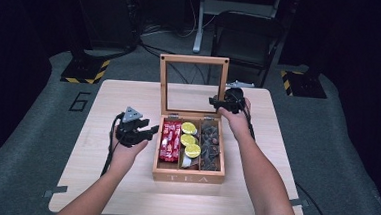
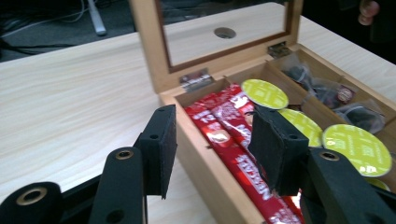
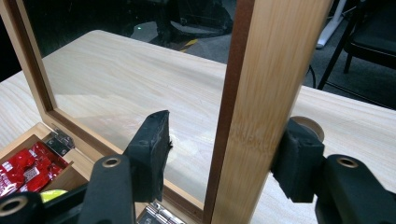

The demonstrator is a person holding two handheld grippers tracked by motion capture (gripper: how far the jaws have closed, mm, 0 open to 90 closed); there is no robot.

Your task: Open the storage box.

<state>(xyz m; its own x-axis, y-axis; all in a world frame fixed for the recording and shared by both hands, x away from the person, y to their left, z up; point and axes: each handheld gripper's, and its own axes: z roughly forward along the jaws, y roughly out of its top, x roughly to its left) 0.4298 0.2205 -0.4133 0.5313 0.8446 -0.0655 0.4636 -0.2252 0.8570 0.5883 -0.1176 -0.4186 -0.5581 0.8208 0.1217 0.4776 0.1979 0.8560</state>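
A wooden tea box (image 1: 188, 177) stands mid-table, its glass-paned lid (image 1: 195, 60) upright. It holds red sachets (image 1: 170, 140), yellow-green capsules (image 1: 190, 137) and dark tea bags (image 1: 210, 141). My left gripper (image 1: 153, 130) is at the box's left side. In the left gripper view its jaws (image 2: 217, 140) are open and straddle the left wall, one outside and one over the red sachets (image 2: 224, 116). My right gripper (image 1: 218, 102) is at the lid's right edge. Its jaws (image 3: 224, 151) flank the lid's right rail (image 3: 261, 93). The left pad stands clear in front of the glass.
The light wooden table (image 1: 123, 188) has bare room on both sides of the box and a round hole (image 3: 308, 123) behind the lid. A dark chair (image 1: 245, 40) and stand legs sit beyond the far edge. Hinges (image 3: 58, 142) join lid and box.
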